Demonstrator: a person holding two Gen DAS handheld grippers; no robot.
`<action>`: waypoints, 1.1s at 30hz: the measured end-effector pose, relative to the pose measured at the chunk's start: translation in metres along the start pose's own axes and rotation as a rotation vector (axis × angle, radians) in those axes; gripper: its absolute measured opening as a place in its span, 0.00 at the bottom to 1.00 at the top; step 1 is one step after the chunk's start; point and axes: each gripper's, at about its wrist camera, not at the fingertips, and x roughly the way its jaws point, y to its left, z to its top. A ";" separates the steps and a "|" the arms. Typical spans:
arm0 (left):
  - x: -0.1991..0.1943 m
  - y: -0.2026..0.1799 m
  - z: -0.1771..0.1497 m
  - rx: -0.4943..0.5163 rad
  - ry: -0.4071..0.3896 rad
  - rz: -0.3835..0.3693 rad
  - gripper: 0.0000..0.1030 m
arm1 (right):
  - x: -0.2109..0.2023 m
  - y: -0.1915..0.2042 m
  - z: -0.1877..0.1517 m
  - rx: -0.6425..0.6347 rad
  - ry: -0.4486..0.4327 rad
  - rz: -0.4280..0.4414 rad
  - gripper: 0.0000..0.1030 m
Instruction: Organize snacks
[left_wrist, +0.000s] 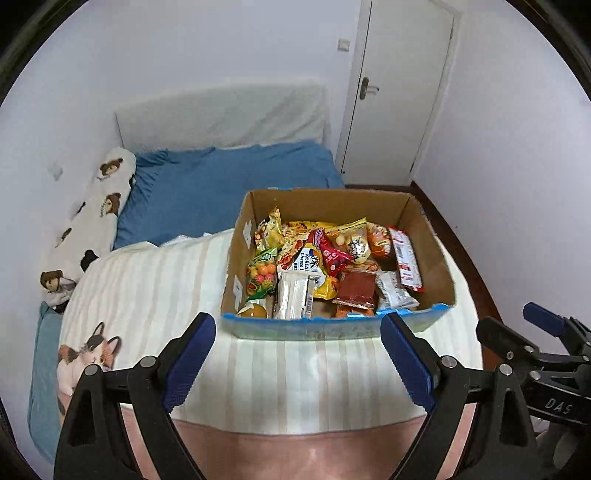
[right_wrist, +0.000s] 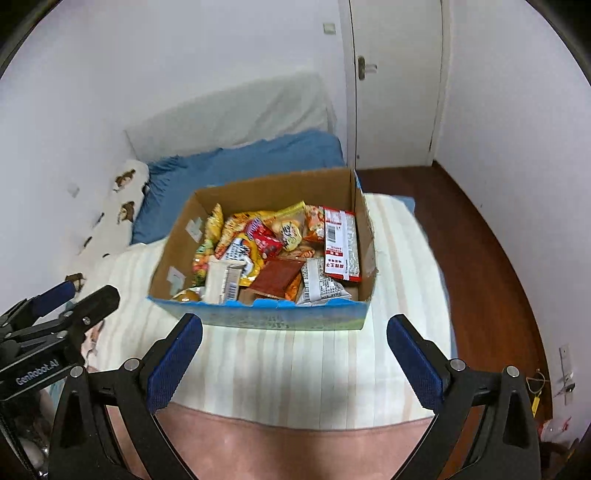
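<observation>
A cardboard box (left_wrist: 432, 240) with a blue front rim sits on the striped blanket and holds several snack packets, among them a yellow cheese bag (left_wrist: 310, 266), a red-and-white packet (left_wrist: 406, 262) and a brown-red pouch (left_wrist: 358, 288). The box (right_wrist: 364, 236) also shows in the right wrist view. My left gripper (left_wrist: 299, 354) is open and empty, just short of the box's front wall. My right gripper (right_wrist: 295, 350) is open and empty, also just short of the front wall. Each gripper shows at the edge of the other's view.
The box rests on a bed with a striped cream blanket (left_wrist: 155, 288) and blue sheet (left_wrist: 221, 184). A dog-print pillow (left_wrist: 96, 218) lies along the left wall. A white door (left_wrist: 402, 85) and dark wooden floor (right_wrist: 487, 266) are at the right.
</observation>
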 end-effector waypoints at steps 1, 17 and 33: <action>-0.009 0.000 -0.003 0.002 -0.012 0.005 0.89 | -0.014 0.001 -0.005 -0.008 -0.020 -0.002 0.99; -0.099 0.003 -0.049 -0.023 -0.068 -0.008 0.89 | -0.134 0.014 -0.060 -0.043 -0.137 0.025 1.00; -0.093 0.004 -0.047 -0.012 -0.117 0.057 1.00 | -0.129 0.010 -0.057 -0.046 -0.179 -0.025 1.00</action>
